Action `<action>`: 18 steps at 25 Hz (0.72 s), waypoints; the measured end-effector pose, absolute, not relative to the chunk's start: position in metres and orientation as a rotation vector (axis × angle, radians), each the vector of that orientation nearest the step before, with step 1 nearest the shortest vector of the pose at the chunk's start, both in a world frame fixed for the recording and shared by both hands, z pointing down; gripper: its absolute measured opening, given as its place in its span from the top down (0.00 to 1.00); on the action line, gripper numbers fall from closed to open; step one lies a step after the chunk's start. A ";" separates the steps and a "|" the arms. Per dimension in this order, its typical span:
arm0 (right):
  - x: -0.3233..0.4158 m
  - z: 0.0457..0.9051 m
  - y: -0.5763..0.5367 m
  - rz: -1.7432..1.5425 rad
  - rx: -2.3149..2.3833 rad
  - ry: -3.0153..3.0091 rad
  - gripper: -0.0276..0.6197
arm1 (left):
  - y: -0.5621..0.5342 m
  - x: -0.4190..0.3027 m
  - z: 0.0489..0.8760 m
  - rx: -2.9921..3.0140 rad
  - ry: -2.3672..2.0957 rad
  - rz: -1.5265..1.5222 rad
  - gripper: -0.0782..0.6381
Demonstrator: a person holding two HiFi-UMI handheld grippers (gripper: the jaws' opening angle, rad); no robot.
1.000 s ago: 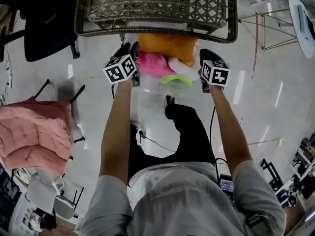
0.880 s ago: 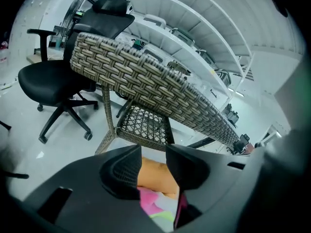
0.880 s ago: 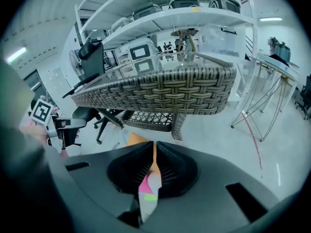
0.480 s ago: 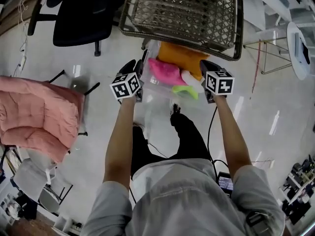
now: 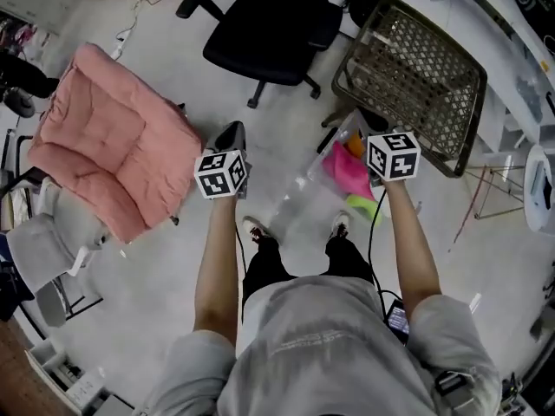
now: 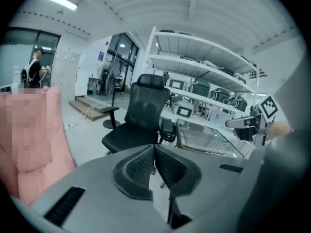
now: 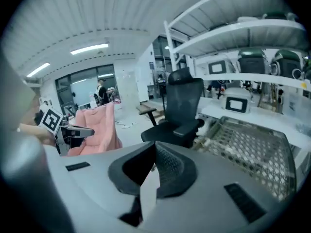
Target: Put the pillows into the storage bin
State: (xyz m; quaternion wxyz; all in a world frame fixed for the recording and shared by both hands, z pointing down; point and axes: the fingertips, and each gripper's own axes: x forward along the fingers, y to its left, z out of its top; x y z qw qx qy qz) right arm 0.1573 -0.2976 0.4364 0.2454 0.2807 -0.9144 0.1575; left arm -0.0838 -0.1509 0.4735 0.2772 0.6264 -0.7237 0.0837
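A clear storage bin [image 5: 305, 185] stands on the floor by my feet. It holds a pink pillow [image 5: 345, 172], an orange one [image 5: 355, 143] and a green one [image 5: 365, 206]. A big pink cushion [image 5: 113, 146] lies over a chair at the left, and it also shows in the left gripper view [image 6: 34, 144] and the right gripper view [image 7: 99, 125]. My left gripper [image 5: 232, 135] is held level between cushion and bin, shut [image 6: 154, 148] with nothing in it. My right gripper [image 5: 388, 150] hovers over the bin's right side, also shut [image 7: 154, 147] and empty.
A black office chair [image 5: 276, 24] stands ahead. A brown wicker chair [image 5: 416, 68] tilts at the upper right, just beyond the bin. White shelving with boxes [image 7: 252, 67] runs along the right. A white chair [image 5: 52, 250] stands below the cushion.
The view has swung left. The wicker chair and bin slid to the right, and the pink cushion came nearer the middle. The left gripper moved off the bin's side and shut.
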 end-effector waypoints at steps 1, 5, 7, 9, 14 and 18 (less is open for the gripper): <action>0.133 0.423 -0.292 0.401 0.723 -2.526 0.92 | -0.138 -0.103 0.459 1.678 -1.976 0.229 0.87; 0.046 0.364 -0.257 0.363 0.601 -2.649 0.92 | -0.075 -0.178 0.400 1.649 -2.097 0.208 0.87; 0.003 0.335 -0.237 0.313 0.550 -2.704 0.92 | -0.041 -0.214 0.373 1.621 -2.148 0.158 0.87; -0.034 0.310 -0.215 0.278 0.503 -2.757 0.92 | -0.007 -0.245 0.349 1.600 -2.196 0.131 0.87; -0.108 0.267 -0.167 0.220 0.369 -2.838 0.92 | 0.055 -0.299 0.292 1.589 -2.331 0.133 0.87; -0.152 0.249 -0.141 0.280 0.210 -2.884 0.92 | 0.089 -0.332 0.253 1.512 -2.486 0.128 0.87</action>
